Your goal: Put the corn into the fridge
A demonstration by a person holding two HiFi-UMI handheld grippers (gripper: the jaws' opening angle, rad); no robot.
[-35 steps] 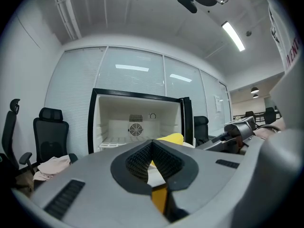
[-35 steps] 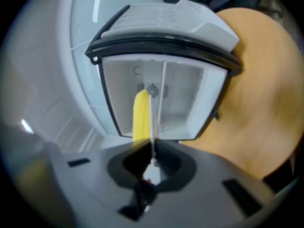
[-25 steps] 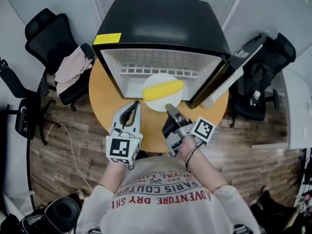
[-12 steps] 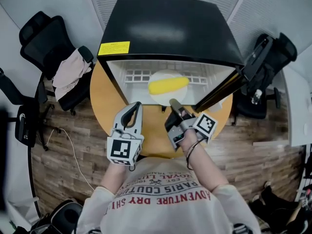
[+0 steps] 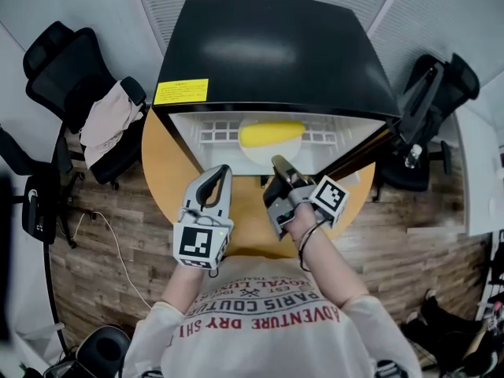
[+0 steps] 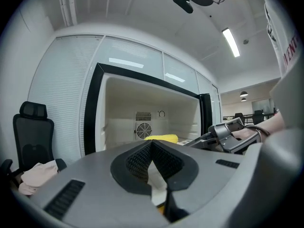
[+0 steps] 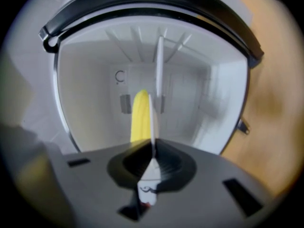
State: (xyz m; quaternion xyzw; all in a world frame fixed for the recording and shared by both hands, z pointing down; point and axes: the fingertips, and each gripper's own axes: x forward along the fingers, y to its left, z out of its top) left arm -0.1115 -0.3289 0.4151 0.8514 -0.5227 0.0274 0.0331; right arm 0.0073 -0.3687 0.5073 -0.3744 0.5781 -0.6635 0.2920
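Shirt [image 5: 260, 313]: "PARIS COUTURE", "ADVENTURE DRY". Yellow label [image 5: 181, 91] on fridge [image 5: 268, 53]: print unreadable.

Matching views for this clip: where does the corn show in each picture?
Head view: corn at centre, at the fridge opening.
Left gripper view: corn low centre, right of the fan.
Right gripper view: corn at centre, left of the edge-on plate.
Shared landmark: the fridge's white interior.
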